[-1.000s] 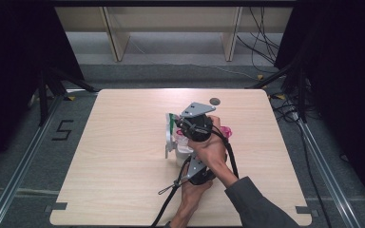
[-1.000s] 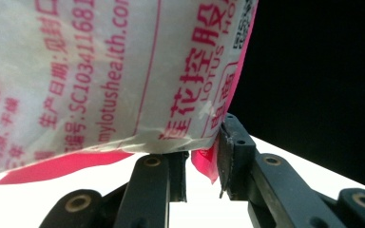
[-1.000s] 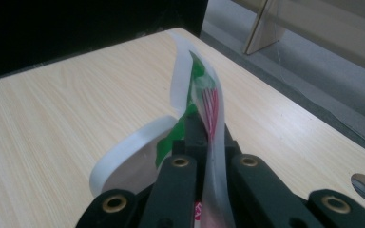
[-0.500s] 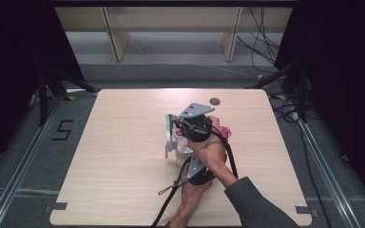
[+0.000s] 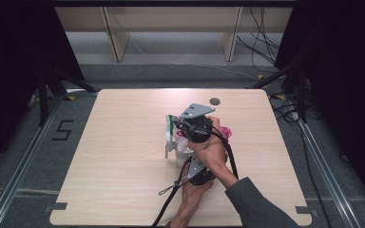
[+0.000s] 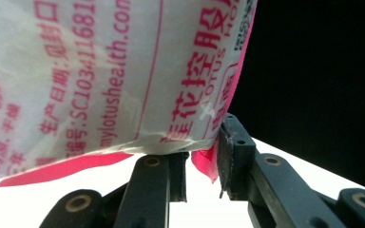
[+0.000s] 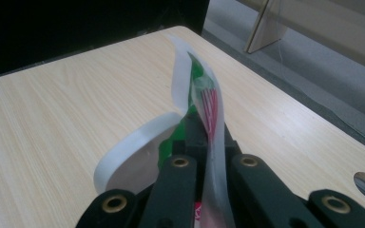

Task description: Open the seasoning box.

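Near the middle of the worktop (image 5: pixel 123 156), a white plastic packet (image 5: pixel 175 137) with red and green print is held up between both tools. The right hand-held gripper (image 7: pixel 204 137) is clamped on the packet's thin upper edge, jaws pressed together. The left hand-held gripper (image 6: pixel 204 164), nearer the person than the packet, pinches its pink-edged bottom corner between the jaws.

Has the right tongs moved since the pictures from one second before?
No. The right tongs holds the white plastic bag at the same spot below the table's round hole.
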A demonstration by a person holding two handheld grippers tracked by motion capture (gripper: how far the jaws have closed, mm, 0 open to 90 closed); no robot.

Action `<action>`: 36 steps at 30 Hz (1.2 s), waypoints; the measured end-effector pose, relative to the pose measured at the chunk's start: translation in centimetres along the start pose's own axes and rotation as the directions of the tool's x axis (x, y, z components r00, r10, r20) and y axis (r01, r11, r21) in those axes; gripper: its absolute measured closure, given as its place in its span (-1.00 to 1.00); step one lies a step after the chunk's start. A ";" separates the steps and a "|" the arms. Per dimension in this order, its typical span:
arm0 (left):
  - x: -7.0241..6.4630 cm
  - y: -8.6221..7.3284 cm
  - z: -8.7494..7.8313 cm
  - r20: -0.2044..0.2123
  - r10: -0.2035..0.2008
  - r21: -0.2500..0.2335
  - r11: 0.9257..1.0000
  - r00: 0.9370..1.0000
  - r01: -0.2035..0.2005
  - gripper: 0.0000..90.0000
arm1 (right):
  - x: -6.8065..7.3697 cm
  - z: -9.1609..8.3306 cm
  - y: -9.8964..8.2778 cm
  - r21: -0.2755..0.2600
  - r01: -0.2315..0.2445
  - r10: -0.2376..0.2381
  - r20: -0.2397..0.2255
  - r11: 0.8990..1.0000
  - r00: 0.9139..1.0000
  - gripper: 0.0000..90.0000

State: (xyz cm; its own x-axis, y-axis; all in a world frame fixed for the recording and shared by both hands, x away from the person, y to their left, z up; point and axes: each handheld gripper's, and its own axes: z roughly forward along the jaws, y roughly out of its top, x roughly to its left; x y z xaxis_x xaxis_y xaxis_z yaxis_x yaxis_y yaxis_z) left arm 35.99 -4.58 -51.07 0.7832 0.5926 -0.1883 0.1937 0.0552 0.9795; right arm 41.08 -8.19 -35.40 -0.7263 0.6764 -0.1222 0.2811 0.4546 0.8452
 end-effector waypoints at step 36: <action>0.1 0.2 0.1 -0.001 -0.019 -0.026 0.999 1.000 0.019 0.66 | 0.3 0.3 0.3 0.016 0.028 -0.028 0.000 0.999 1.000 1.00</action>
State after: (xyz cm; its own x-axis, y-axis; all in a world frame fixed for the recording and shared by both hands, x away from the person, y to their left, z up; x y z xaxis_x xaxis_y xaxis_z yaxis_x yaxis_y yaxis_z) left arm 36.14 -4.56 -50.89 0.7790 0.5920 -0.2066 0.1929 0.0872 0.9773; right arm 41.10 -7.70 -35.36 -0.7336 0.6638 -0.1460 0.2708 0.4825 0.8330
